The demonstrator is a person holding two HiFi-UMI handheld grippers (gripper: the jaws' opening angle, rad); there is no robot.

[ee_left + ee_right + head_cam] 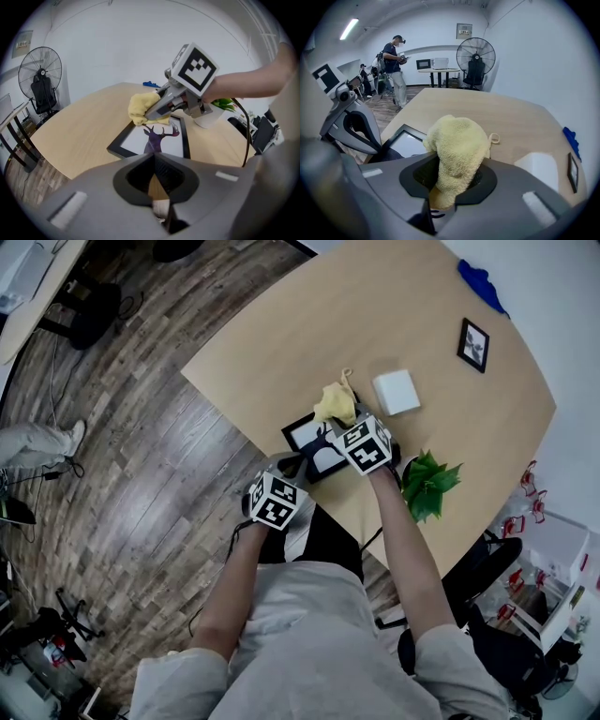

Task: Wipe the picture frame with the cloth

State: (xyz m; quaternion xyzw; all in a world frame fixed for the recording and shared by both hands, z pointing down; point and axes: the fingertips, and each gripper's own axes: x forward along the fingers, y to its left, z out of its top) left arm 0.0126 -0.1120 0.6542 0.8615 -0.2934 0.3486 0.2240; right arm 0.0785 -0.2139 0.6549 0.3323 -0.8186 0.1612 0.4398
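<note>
- Much bare surface point(375, 324) lies beyond the picture frame point(302, 434), which sits flat right by the near edge.
- Right hand-held gripper point(152, 111) is clamped on the yellow cloth point(336, 404), over the frame's far end.
- Left hand-held gripper point(154, 157) has jaws together at the frame's near edge.

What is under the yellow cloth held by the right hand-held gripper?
The picture frame lies under the cloth, on the table. Its deer print shows beside the cloth; the frame corner directly beneath is covered.
</note>
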